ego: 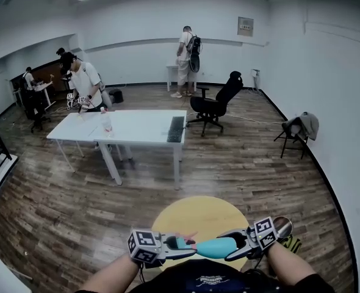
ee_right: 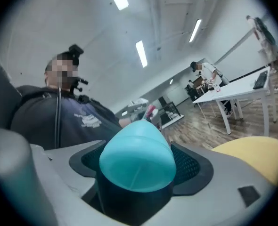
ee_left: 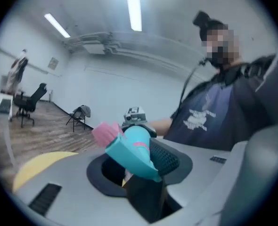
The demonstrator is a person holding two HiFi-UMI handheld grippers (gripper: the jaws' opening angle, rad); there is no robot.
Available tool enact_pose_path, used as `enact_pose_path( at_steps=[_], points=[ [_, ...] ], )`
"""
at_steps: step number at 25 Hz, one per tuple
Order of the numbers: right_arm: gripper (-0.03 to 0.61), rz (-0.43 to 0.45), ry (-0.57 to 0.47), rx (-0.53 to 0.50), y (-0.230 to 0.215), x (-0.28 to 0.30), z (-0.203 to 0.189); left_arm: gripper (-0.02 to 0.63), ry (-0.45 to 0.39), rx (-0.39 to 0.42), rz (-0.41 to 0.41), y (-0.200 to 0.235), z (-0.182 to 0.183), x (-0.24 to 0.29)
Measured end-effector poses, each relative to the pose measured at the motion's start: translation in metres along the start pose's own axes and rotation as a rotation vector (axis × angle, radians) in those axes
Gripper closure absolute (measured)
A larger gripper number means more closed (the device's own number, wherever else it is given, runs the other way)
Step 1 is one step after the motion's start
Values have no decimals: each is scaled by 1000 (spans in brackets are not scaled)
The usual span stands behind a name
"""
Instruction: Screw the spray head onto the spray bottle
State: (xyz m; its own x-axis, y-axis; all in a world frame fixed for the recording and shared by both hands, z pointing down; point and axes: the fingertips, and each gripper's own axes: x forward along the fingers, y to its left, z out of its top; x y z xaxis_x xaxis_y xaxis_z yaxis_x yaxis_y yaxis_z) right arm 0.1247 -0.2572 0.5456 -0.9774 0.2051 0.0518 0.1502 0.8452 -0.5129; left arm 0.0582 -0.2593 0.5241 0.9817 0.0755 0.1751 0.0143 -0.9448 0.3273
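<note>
I am holding both parts in the air just above the near edge of the yellow round table (ego: 198,215). My left gripper (ego: 183,248) is clamping the teal spray head (ee_left: 132,147), with its pink nozzle (ee_left: 105,133) poking out past the pads. My right gripper (ego: 234,244) is gripping the teal spray bottle (ee_right: 136,157) round its body, base turned toward that gripper's camera. The two parts are meeting end to end over the table, but I cannot tell whether the thread is engaging.

Here is what I am worrying about. The head is sitting tilted in the left jaws, so if I am twisting it off the bottle's axis, I judge it may be cross-threading or jamming. The pads are pressing on a smooth, sloping face, so the head could be slipping out under the twist. The bottle is round and glossy, so it may be spinning in the right jaws instead of taking the thread. Anything I am losing would be dropping onto the table or rolling off to the wood floor (ego: 259,163).

Nothing is standing between the two grippers. Well beyond the yellow table are a white desk (ego: 137,127) with a keyboard (ego: 176,129), a black office chair (ego: 215,102) and a person in a white shirt (ego: 85,84). None of them is getting in my way.
</note>
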Motion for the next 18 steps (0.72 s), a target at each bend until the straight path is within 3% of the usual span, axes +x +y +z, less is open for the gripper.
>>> enact_pose_path(
  at_steps=[3,6,8,10,12,14,16,17,18],
  points=[
    [144,18,-268,98,-10,-13,29,411,-344,-299,32,23,30,-22],
    [143,10,-484,176,-23,-30,35,283,-747,-589,45,59,39,-70],
    [143,-18,-549,204,-30,-41,32,261,-892,-693,56,74,29,-100],
    [143,-48,-540,203,-33,-45,28,262,-907,-706,79,77,21,-114],
    [143,-70,-476,179,-32,-42,25,261,-843,-663,78,69,22,-109],
    [144,-81,-366,127,-25,-26,23,261,-712,-578,59,54,27,-85],
    [144,-81,-210,49,-15,-1,20,264,-523,-456,57,38,27,-52],
    [143,-75,-126,5,-10,12,17,333,-434,-381,60,31,26,-38],
    [143,-62,-55,-33,-4,20,13,467,-369,-309,54,22,27,-27]
  ],
)
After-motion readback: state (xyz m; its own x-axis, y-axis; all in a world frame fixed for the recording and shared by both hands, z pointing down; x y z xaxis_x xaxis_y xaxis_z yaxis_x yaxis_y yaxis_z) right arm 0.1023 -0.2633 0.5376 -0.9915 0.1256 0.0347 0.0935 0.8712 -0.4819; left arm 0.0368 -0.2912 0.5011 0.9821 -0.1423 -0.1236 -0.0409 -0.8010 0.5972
